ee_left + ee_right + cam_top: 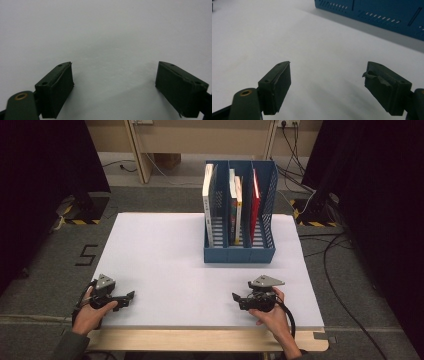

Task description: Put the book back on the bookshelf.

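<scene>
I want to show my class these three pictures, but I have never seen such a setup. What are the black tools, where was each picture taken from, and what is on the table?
A person sits at a white table, holding a black two-jaw claw in each hand: the left claw and the right claw. One camera looks down from above. The other two ride on the claws, looking along their jaws. Both claws stand open and hold nothing. At the far side stands a blue plastic file rack with three compartments: a white book in the left one, a thin colourful book in the middle, and a red book in the right.
</scene>
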The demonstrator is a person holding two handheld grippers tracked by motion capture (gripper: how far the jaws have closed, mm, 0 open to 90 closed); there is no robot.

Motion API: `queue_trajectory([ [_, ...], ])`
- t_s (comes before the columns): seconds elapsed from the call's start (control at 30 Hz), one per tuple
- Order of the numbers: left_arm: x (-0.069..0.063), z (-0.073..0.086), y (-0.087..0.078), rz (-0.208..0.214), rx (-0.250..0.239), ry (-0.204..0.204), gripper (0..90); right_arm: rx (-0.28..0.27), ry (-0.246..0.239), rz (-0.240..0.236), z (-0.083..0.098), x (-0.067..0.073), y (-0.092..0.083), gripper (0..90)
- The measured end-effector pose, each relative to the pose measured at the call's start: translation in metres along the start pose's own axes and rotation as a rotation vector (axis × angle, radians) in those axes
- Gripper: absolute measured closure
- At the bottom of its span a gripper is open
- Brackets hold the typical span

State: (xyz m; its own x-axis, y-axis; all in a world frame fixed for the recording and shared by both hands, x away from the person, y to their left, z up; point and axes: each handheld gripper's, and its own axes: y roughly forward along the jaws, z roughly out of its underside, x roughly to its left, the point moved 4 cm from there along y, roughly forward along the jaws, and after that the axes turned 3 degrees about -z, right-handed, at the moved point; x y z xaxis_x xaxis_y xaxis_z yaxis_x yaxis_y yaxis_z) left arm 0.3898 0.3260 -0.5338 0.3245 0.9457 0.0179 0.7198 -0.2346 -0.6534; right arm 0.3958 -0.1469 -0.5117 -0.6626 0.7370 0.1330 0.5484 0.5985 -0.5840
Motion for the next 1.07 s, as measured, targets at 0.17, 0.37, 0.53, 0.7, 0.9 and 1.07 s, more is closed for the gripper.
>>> queue_trajectory([
  [0.17,0.000,0.000,0.000,0.000,-0.001,0.000,13.6,0.051,-0.005,0.018,0.004,-0.002,0.003,21.7],
  [0.37,0.000,0.000,0.000,0.000,-0.001,0.000,13.6,0.118,-0.039,0.053,0.011,-0.001,0.008,19.8],
  [0.53,0.000,0.000,0.000,0.001,-0.001,0.000,13.6,0.136,-0.082,0.062,0.012,0.003,0.011,15.8],
  [0.7,0.000,0.000,0.000,0.001,-0.001,-0.001,13.6,0.134,-0.079,0.061,0.012,0.002,0.011,15.8],
  [0.9,0.000,0.000,0.000,0.001,-0.002,0.000,13.6,0.133,-0.081,0.061,0.012,0.002,0.011,15.8],
  [1.07,0.000,0.000,0.000,0.001,-0.002,0.000,13.6,0.134,-0.079,0.061,0.012,0.002,0.011,15.8],
])
